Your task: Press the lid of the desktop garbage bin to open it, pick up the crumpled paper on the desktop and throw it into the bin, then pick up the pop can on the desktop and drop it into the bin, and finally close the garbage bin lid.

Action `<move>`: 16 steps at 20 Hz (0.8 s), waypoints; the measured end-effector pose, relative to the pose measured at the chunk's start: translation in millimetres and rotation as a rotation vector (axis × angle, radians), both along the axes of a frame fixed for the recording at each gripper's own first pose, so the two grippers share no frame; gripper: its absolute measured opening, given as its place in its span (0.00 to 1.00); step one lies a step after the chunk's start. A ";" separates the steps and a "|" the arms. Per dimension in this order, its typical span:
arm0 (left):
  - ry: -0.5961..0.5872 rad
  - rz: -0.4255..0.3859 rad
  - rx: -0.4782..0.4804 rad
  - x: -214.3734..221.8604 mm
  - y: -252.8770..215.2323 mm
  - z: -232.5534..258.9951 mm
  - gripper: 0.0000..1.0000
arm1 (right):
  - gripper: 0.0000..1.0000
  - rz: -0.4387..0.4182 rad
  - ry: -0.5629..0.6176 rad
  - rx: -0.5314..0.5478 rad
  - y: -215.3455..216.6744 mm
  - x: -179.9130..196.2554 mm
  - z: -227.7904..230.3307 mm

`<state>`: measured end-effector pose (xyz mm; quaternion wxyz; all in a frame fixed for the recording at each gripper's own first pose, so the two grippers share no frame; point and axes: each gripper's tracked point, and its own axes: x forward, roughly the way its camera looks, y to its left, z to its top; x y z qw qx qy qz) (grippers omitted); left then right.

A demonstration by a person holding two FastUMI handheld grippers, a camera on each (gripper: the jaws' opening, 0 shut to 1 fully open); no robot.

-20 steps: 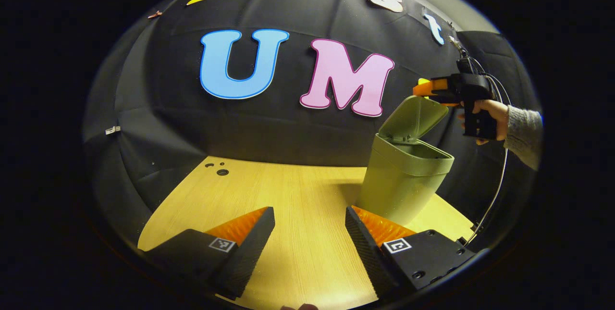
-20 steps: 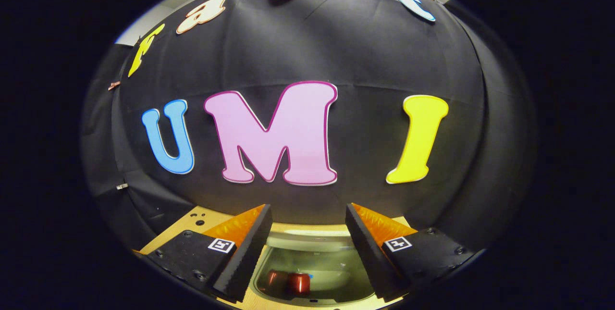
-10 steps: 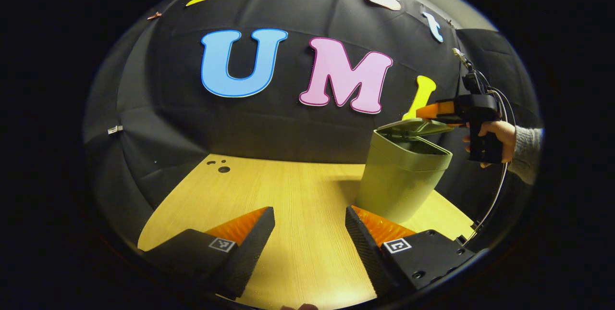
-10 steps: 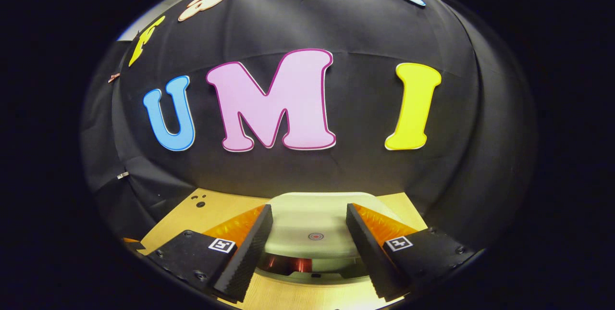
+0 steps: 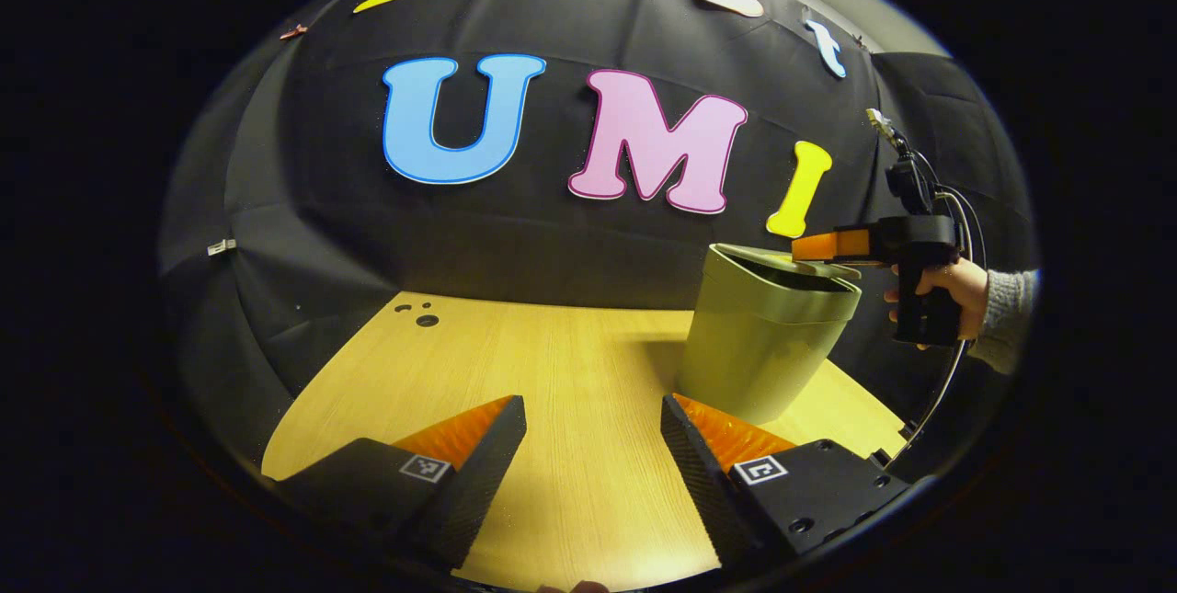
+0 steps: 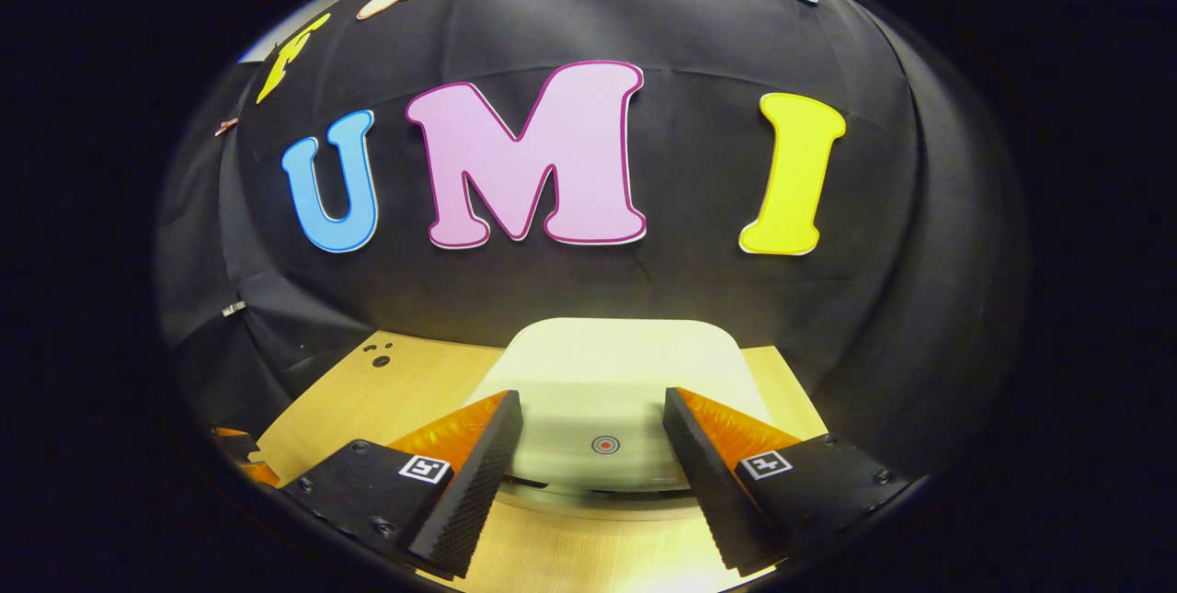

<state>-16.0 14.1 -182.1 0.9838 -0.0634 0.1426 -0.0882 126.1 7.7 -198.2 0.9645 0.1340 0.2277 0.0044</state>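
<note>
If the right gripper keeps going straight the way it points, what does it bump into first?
Probably the bin lid. The right gripper points across it with open fingers, very low over it. If it just clears the lid, next comes the black cloth wall.

Dim booth; we see warm overhead light on the pale wooden tabletop (image 5: 552, 372). Strong fisheye bending at edges. Pale green plastic bin lid (image 6: 607, 382) slightly blurred.

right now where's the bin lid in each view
left gripper view: the bin lid sits right of centre, atop the green bin, with the right tongs at its far edge.
right gripper view: the lid is bottom centre, between that view's own fingers.
shared landmark: the wooden table, with small holes at its far left corner.
</note>
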 end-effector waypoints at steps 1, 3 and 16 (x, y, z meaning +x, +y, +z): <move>0.000 -0.001 0.002 0.6 -1.5 0.4 0.96 | 0.98 0.001 -0.001 -0.001 0.4 -1.7 -1.3; 0.003 -0.002 0.006 0.2 -2.3 0.3 0.96 | 0.98 0.002 0.003 0.000 1.4 -3.9 -5.9; -0.004 0.007 0.022 -2.5 -7.2 4.3 0.96 | 1.00 -0.033 0.004 0.003 4.6 -11.2 -19.0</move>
